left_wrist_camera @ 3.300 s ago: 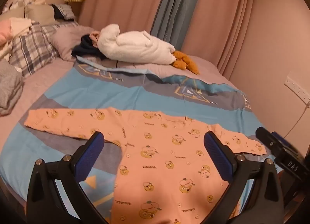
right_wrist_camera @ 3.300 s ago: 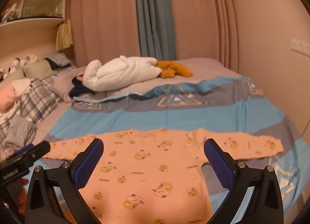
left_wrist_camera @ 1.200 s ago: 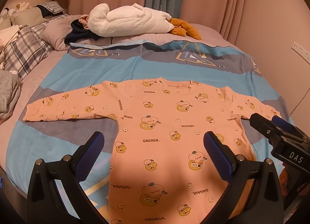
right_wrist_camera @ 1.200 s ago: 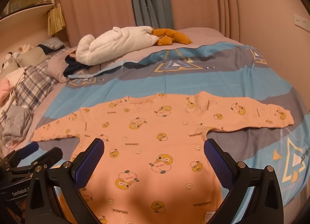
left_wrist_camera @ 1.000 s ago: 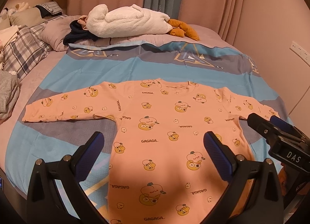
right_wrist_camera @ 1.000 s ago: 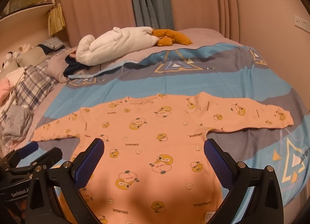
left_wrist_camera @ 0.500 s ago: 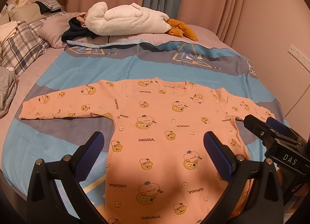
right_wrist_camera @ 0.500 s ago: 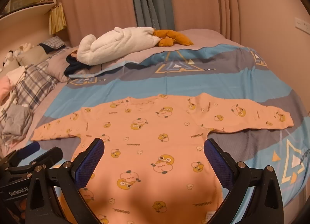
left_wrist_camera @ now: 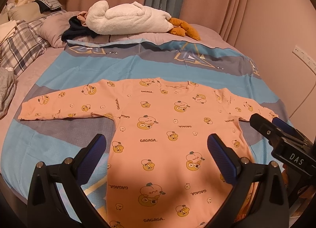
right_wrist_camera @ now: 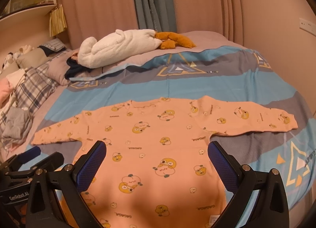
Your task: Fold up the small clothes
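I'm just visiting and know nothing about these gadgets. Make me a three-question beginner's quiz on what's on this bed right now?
1. True or false: the orange shirt lies flat with both sleeves spread out.
2. The left gripper is: A) open, holding nothing; B) shut on a sleeve; C) holding a pillow.
3. Fill in: the white plush toy lies beyond the shirt's ____, near the curtains.

Key: 1 true. 2 A; the right gripper is open too. 3 neckline.

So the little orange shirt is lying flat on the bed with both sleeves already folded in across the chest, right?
Not quite. The orange shirt does lie flat on the bed, but both sleeves are spread straight out to the sides, not folded in. The right wrist view shows this.
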Demonstrator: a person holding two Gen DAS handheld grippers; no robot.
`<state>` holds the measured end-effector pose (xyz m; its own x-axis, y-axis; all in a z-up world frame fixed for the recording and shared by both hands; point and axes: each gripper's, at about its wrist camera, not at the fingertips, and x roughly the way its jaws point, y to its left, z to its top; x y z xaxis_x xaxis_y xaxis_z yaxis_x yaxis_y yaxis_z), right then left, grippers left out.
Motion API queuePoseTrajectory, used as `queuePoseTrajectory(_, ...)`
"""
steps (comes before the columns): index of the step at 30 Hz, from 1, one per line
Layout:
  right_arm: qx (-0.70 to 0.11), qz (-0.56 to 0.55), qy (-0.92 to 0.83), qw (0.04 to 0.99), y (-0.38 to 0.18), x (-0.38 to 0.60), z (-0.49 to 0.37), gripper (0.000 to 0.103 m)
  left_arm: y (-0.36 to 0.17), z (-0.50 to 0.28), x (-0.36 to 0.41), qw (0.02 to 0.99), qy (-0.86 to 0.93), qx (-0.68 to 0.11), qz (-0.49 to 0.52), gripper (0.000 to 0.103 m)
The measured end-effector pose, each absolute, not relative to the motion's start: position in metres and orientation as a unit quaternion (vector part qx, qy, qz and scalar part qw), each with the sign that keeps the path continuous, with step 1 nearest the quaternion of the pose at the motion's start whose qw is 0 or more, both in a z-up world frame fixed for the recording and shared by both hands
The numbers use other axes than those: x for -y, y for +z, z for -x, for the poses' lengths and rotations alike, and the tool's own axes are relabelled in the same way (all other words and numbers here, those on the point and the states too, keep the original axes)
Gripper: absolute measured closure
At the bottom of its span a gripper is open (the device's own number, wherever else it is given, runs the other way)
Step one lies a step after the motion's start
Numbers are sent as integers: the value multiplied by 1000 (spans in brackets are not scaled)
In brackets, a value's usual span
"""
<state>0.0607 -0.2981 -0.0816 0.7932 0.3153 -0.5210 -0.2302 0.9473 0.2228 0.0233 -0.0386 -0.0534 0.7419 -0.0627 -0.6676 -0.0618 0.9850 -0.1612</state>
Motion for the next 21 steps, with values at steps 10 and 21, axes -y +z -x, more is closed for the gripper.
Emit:
queuePoseTrajectory(10,-288,-73,142,944,-82,299,-59,1,-55,-23,36,927,0,-364,91,1)
queuePoseTrajectory(21,-289,-69,146,944,-85,296,-57,1,-55,-23,37,927,-6,-364,89,1)
